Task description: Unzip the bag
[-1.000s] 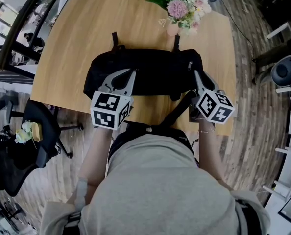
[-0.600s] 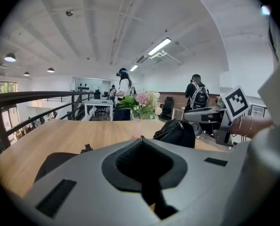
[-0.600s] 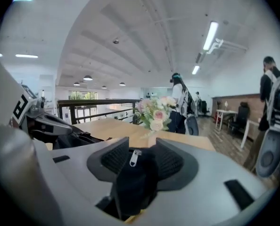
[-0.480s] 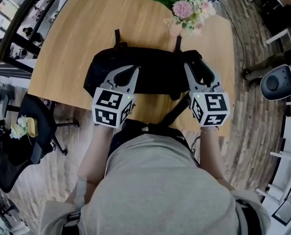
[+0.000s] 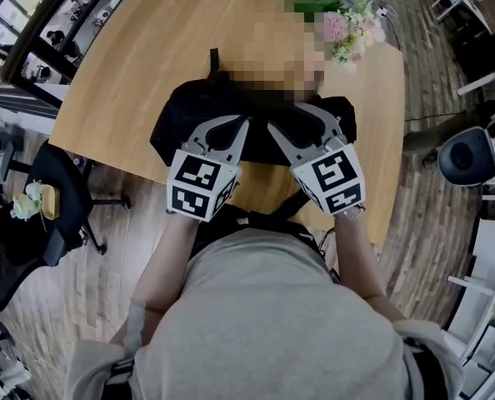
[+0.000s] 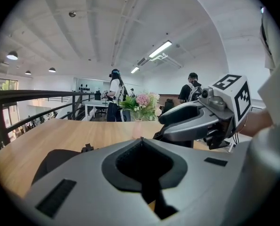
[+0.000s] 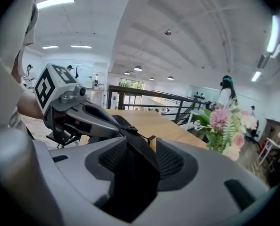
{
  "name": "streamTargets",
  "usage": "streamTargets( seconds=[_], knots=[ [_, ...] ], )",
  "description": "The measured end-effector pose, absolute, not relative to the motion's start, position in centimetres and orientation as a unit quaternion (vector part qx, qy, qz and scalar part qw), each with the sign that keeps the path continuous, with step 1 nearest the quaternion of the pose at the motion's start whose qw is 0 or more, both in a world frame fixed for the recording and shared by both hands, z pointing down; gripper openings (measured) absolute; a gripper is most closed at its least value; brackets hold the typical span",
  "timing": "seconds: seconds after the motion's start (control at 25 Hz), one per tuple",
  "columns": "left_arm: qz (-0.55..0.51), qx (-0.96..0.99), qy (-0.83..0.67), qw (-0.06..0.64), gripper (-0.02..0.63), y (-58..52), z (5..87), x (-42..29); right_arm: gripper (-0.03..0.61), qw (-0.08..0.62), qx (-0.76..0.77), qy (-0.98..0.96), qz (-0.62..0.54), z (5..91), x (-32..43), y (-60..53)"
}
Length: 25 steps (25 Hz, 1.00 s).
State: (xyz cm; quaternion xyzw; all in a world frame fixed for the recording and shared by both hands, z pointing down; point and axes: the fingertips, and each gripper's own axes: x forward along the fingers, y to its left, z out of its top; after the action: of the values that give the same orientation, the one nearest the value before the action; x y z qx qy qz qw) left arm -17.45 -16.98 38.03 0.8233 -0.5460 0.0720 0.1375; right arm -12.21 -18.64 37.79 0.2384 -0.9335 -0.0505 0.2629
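Your left gripper (image 6: 141,139) fills the foreground. Its jaws meet at the tips, and you cannot tell whether they pinch anything. The right gripper (image 6: 162,127) sits close on its right, pointing leftward. The black bag (image 6: 55,161) lies low at the left on the wooden tabletop (image 6: 60,133). Farther back on the tabletop stand flowers (image 6: 142,102), and two people (image 6: 115,91) stand beyond them.

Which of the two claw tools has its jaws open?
The right gripper: its jaws stand apart and have just been opening, with the black bag showing between them, unpinched. The left gripper has jaws meeting at the tips.
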Motion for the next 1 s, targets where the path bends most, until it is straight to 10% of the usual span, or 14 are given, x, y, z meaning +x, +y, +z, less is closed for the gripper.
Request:
streamTargets(
  seconds=[0.56,1.0],
  knots=[
    [0.07,0.829,-0.54,0.128,0.021,-16.8,38.3,-17.5,0.202,0.399,0.13,-0.894,-0.157,42.0,-15.4,-17.9],
    [0.062,0.827,-0.544,0.126,0.02,-16.9,38.2,-17.8,0.037,0.386,0.17,-0.891,-0.169,42.0,-15.3,-18.0]
  ],
)
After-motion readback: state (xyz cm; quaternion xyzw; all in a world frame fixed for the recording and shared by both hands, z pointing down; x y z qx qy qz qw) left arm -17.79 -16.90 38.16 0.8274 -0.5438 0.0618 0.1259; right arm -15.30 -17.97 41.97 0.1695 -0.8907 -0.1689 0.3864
